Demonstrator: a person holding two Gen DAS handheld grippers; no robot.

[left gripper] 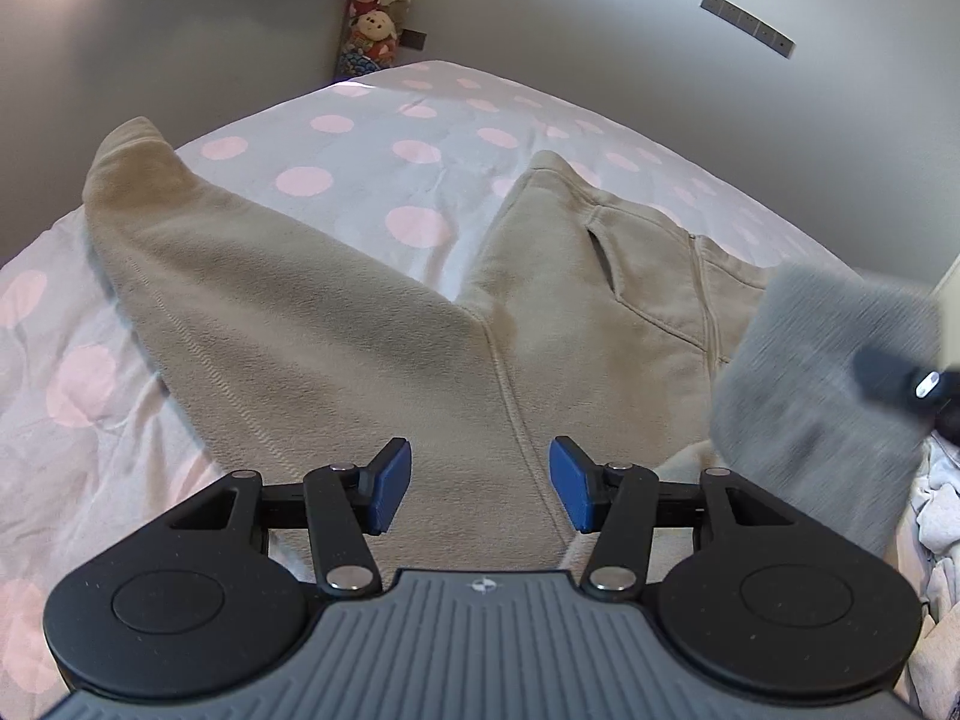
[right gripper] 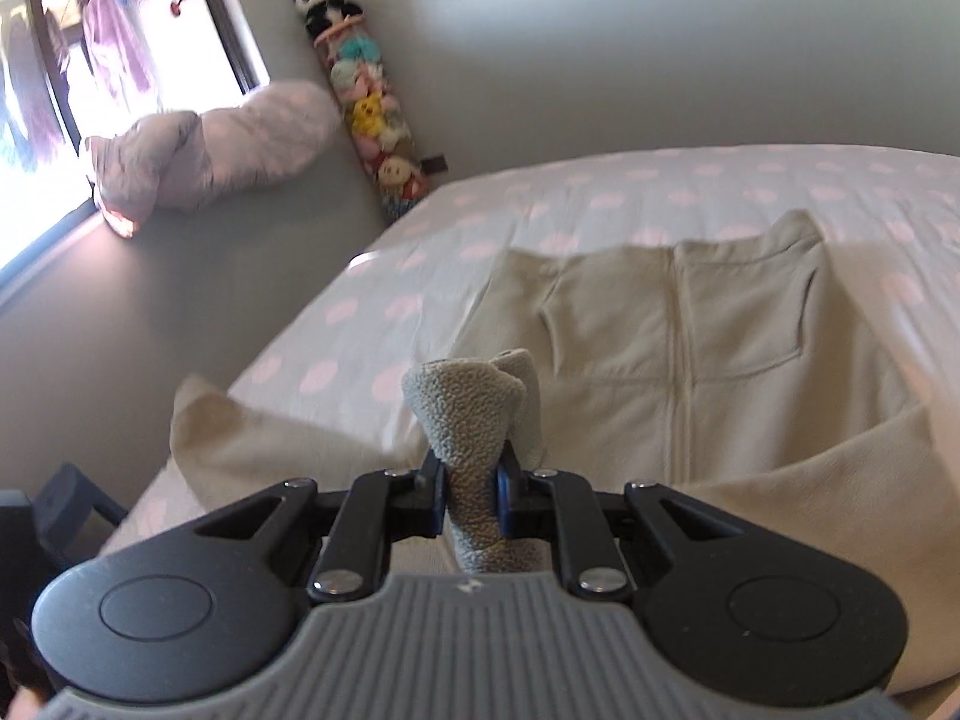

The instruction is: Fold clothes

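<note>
Meanwhile the right tool (right gripper: 471,495) pinched a fold of the beige jacket (right gripper: 708,354) on the bed (right gripper: 600,180); the left tool (left gripper: 480,483) hung released, sleeve (left gripper: 252,294) at ten o'clock

bed: polka-dot sheet (right gripper: 660,180), pink spots on white, centre frame
plush toys: stacked column (right gripper: 366,108) in wall corner, upper middle
pillow: (right gripper: 228,144) on sill, upper left
window: (right gripper: 90,72) far left

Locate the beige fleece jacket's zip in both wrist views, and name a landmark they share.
Left wrist: the zip runs down the right side, beside the pocket slit.
Right wrist: it runs vertically just right of centre.
Shared landmark: the column of plush toys in the wall corner.
</note>
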